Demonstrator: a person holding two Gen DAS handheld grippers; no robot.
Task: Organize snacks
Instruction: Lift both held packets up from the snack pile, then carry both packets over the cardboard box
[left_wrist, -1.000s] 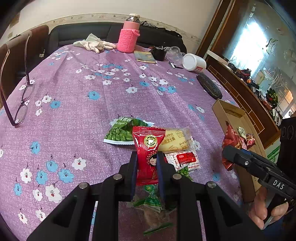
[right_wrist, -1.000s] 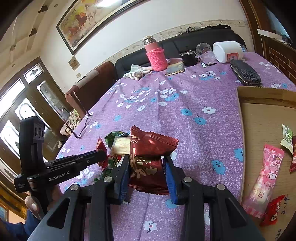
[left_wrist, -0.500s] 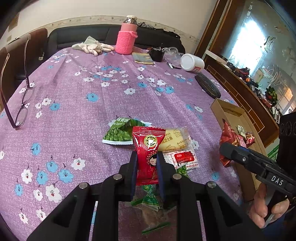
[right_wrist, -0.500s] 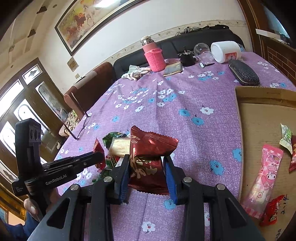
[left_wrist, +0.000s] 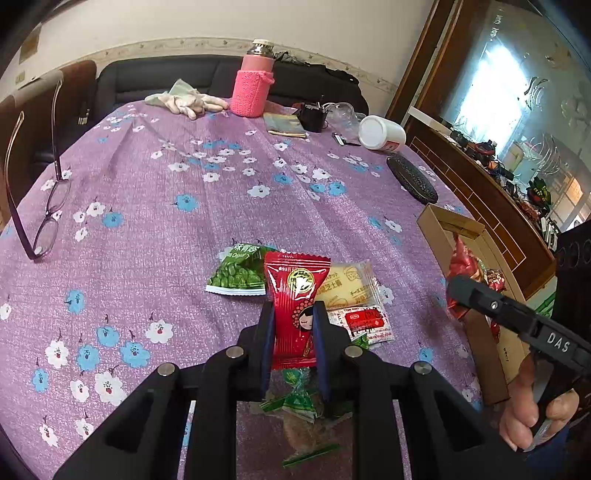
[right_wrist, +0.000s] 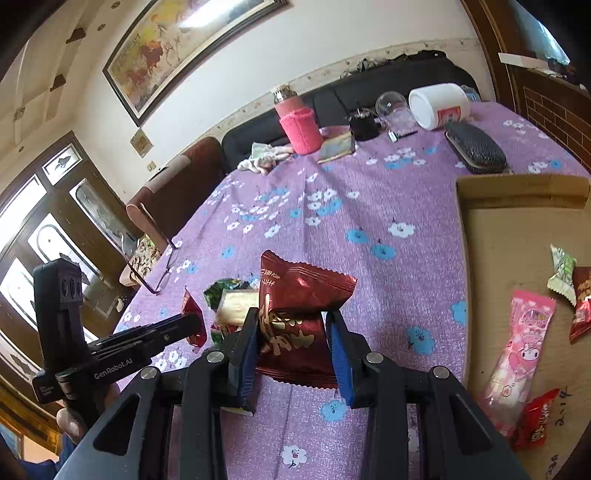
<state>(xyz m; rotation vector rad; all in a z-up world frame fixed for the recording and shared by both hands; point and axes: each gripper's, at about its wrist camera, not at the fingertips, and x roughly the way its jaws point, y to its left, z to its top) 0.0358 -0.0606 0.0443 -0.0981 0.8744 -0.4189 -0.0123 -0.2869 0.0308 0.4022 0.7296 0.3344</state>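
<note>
Between each hand-held gripper's pads, a snack packet (left_wrist: 295, 295).

- The red packet's (left_wrist: 295, 295) lower edges were covered by the left tongs' (left_wrist: 294, 341) pads.
- A green-wrapped candy (left_wrist: 295, 400) lay half hidden under those tongs, its print too blurred to read.
- The box (right_wrist: 517, 236) was cut off by the right edge in the right wrist view.
- The dark red bag's (right_wrist: 295, 317) sides sat behind the right tongs' (right_wrist: 293, 349) pads.
- The glasses (left_wrist: 40, 206) ran out past the left edge.
- The small red pack's (right_wrist: 533, 421) lettering was unreadable.
</note>
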